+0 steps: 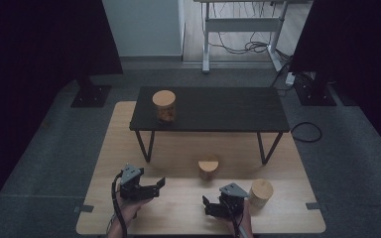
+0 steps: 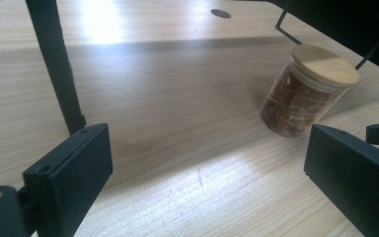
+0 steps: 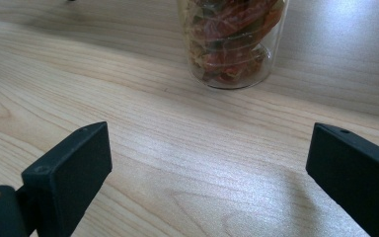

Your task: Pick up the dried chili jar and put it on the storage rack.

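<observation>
Glass jar with a round wooden lid point(image 1: 208, 167), filled with reddish dried pieces, stands on the light wooden table point(image 1: 178, 210) between both wide-open claws; rigid, slippery, breakable, best gripped mid-wall.

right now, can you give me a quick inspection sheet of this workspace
surface: light wooden table, with a low black side table standing on it
job's things: three glass jars with wooden lids; middle jar in front of the black table, right jar beside the right hand-held gripper, far jar up on the black table; all upright, lids on, reddish-brown contents
clutter: nothing seen
grippers: left hand-held gripper open, empty, pointed toward the middle jar; right hand-held gripper open, empty, low over the wood
cables: a cable trails from the left hand-held gripper along the forearm; loose cables on the floor under a far desk
surroundings: grey carpet, dark curtains on both sides
</observation>
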